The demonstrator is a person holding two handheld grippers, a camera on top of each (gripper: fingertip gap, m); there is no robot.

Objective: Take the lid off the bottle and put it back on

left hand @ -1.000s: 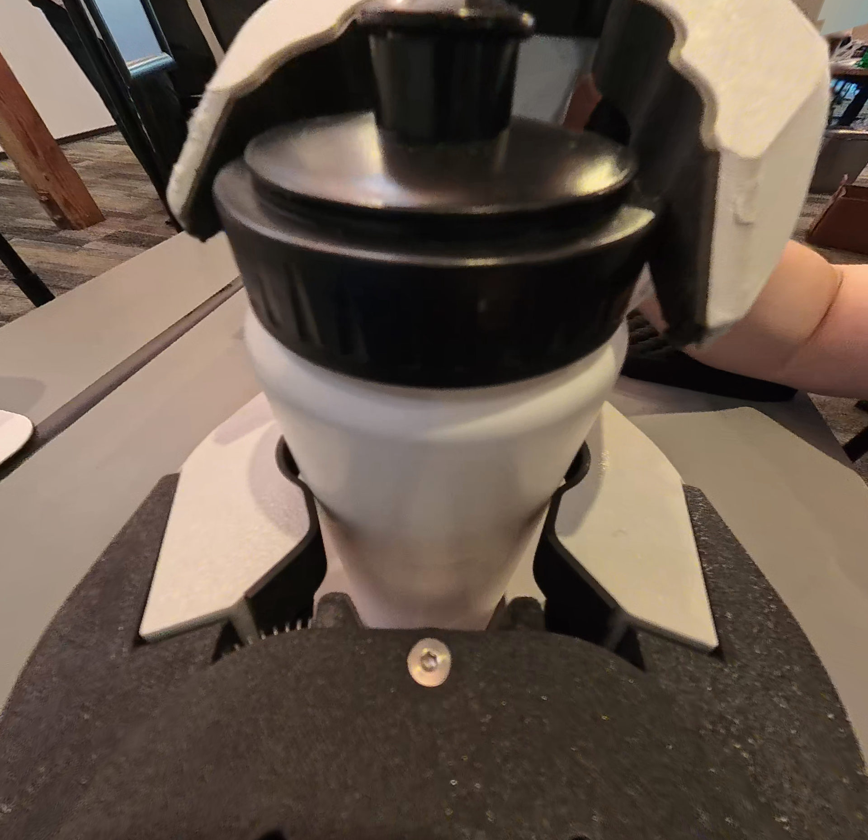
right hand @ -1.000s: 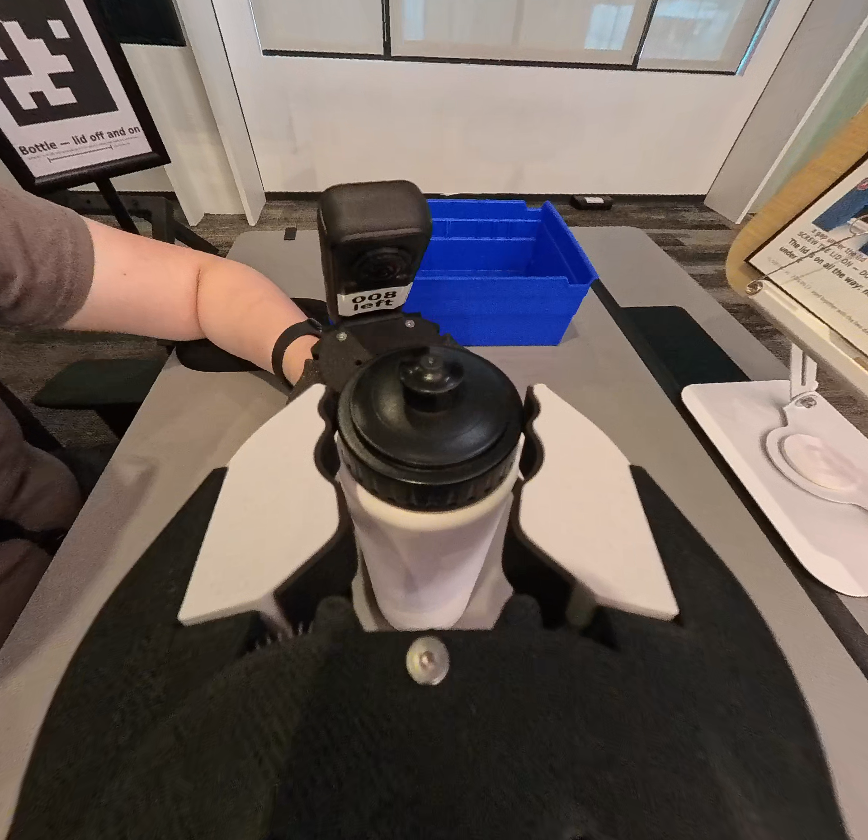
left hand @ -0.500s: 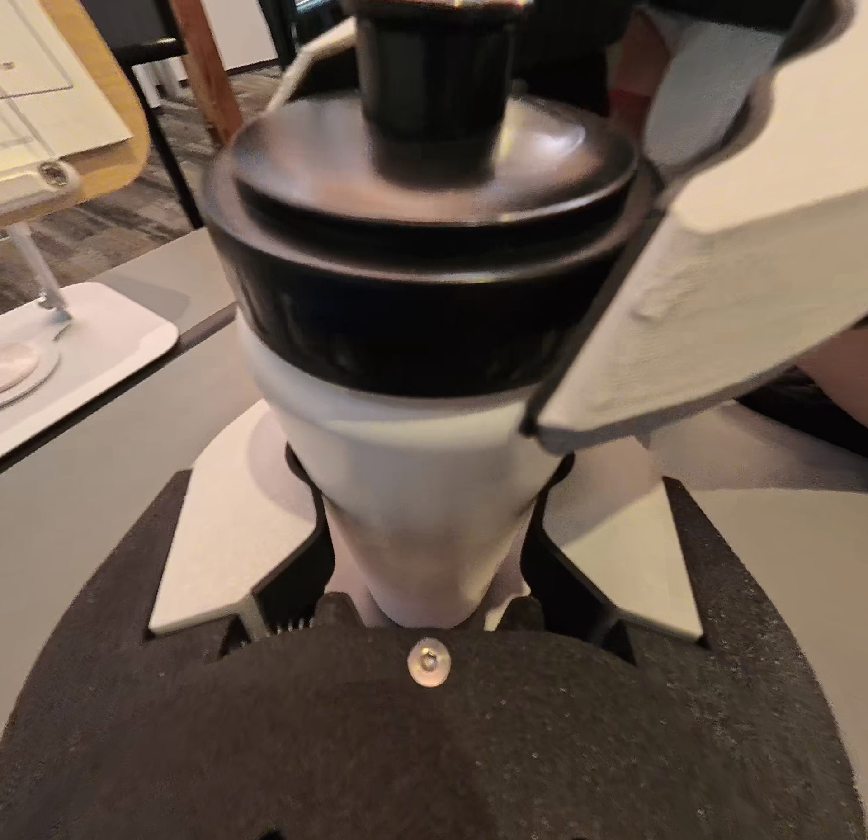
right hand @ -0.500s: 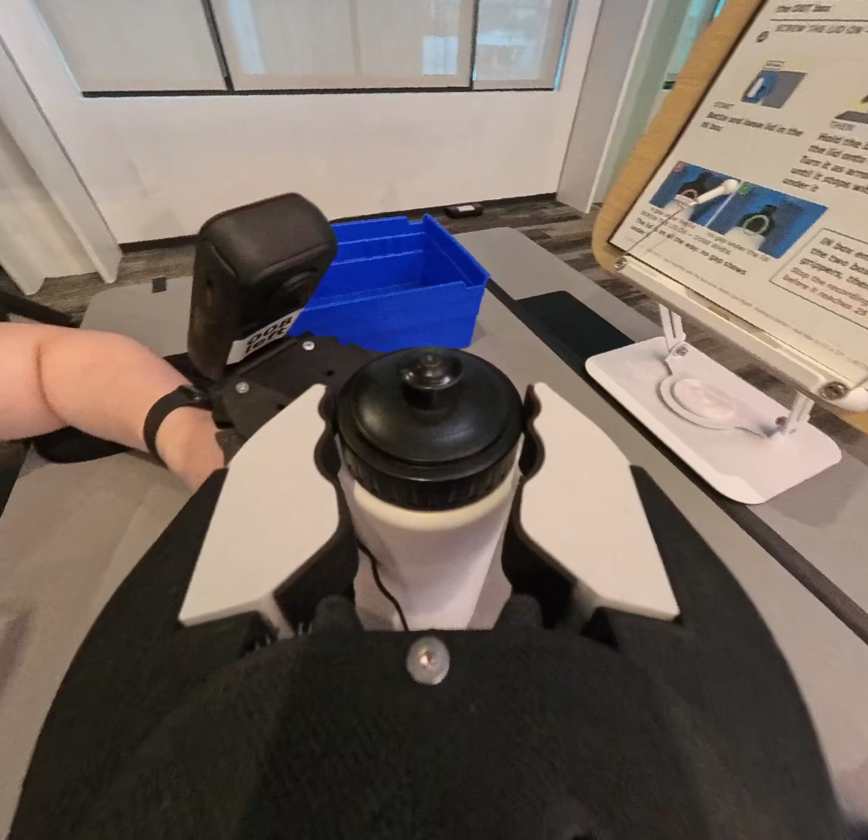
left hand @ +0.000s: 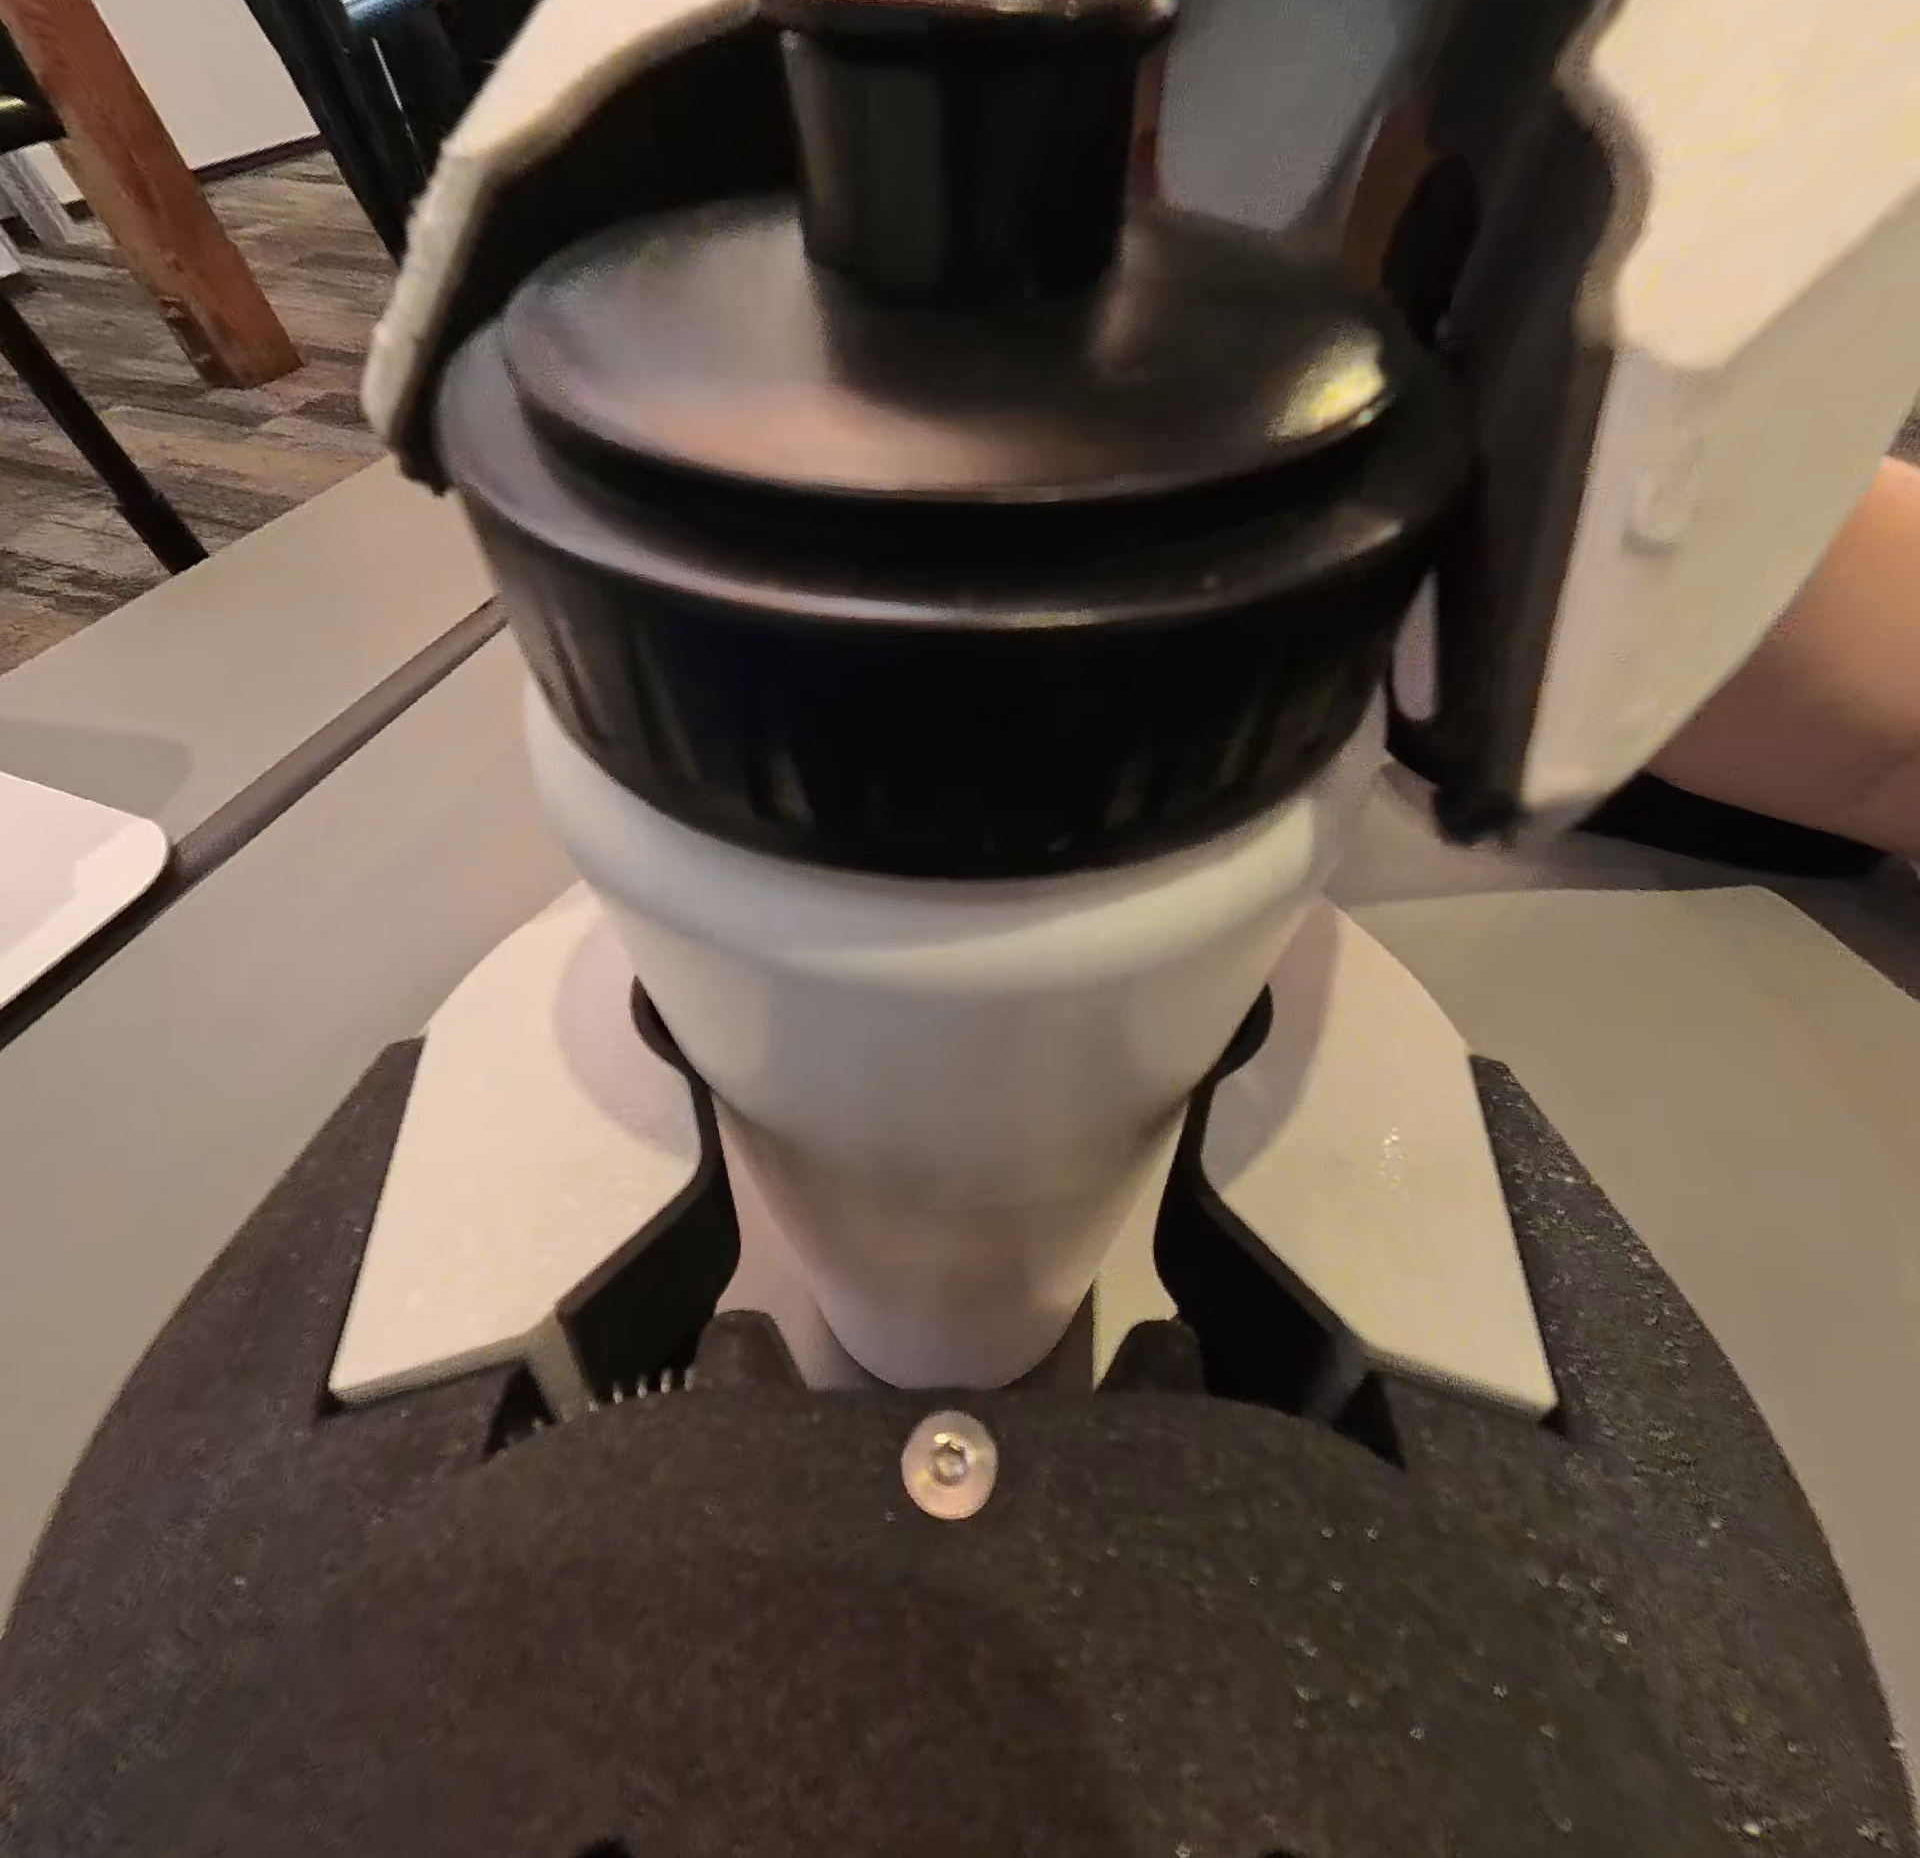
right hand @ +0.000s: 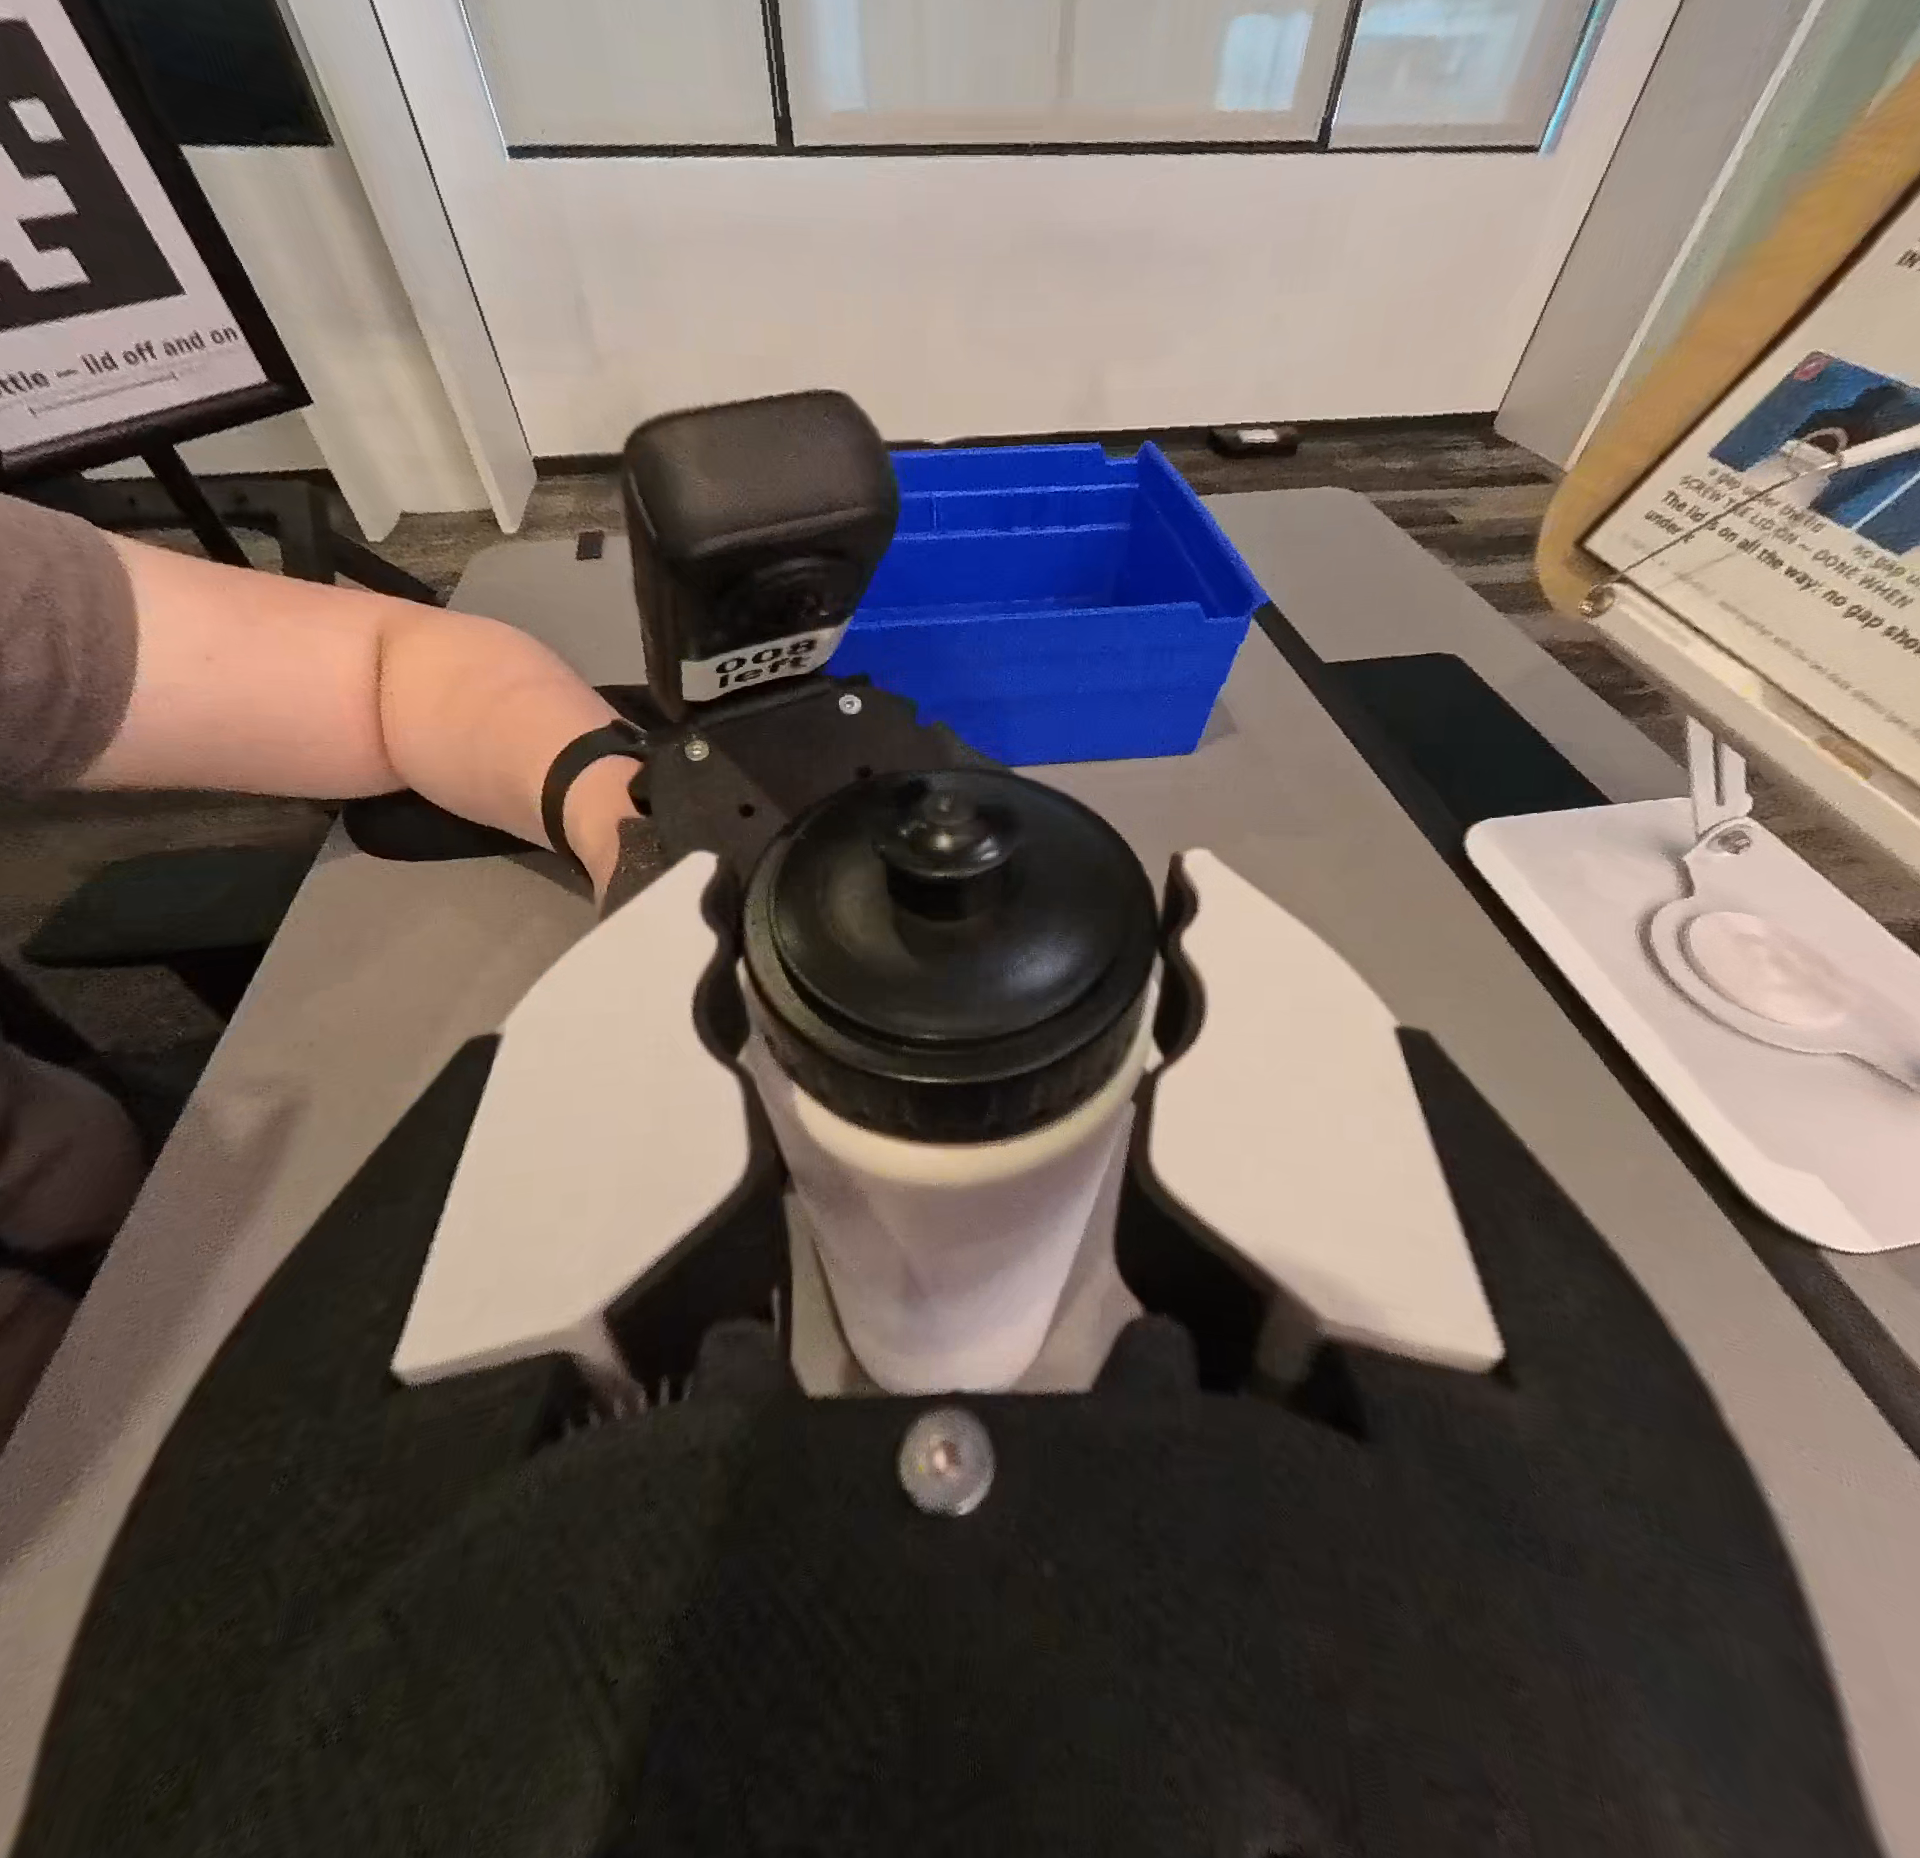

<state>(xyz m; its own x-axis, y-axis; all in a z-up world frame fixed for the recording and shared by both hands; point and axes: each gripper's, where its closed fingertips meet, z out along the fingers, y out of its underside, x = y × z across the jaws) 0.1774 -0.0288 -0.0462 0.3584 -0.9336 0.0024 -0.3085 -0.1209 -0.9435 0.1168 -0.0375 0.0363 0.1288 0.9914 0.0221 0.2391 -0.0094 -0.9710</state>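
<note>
1. Squeeze bottle (left hand: 935, 1060): white, soft-walled plastic, standing upright over the grey table (left hand: 260, 925). Whether its base rests on the table is hidden.
2. Lid (right hand: 951, 987): black screw cap with a ribbed skirt and a pull-spout (right hand: 940, 842) at its centre, seated on the bottle's neck with no gap visible beneath it.
3. Left gripper (left hand: 951, 1133): its white fingers (left hand: 499, 1206) press in on the bottle's body below the shoulder, pinching it.
4. Right gripper (right hand: 951, 977): its fingers (right hand: 623, 1112) close on either side of the lid, their scalloped black inner edges against the ribbed skirt.
5. Surroundings: a blue bin (right hand: 1049, 624) stands farther back on the table; a white stand base (right hand: 1704, 987) lies to the right.
6. Handling, as a judgement: the bottle looks light and yielding, so a hard squeeze on the body would probably dent it or let it twist. The firmer shoulder is the better hold.
7. The lid appears rigid. Its ribs offer purchase for turning, whereas the smooth domed top and the narrow spout would likely slip.
</note>
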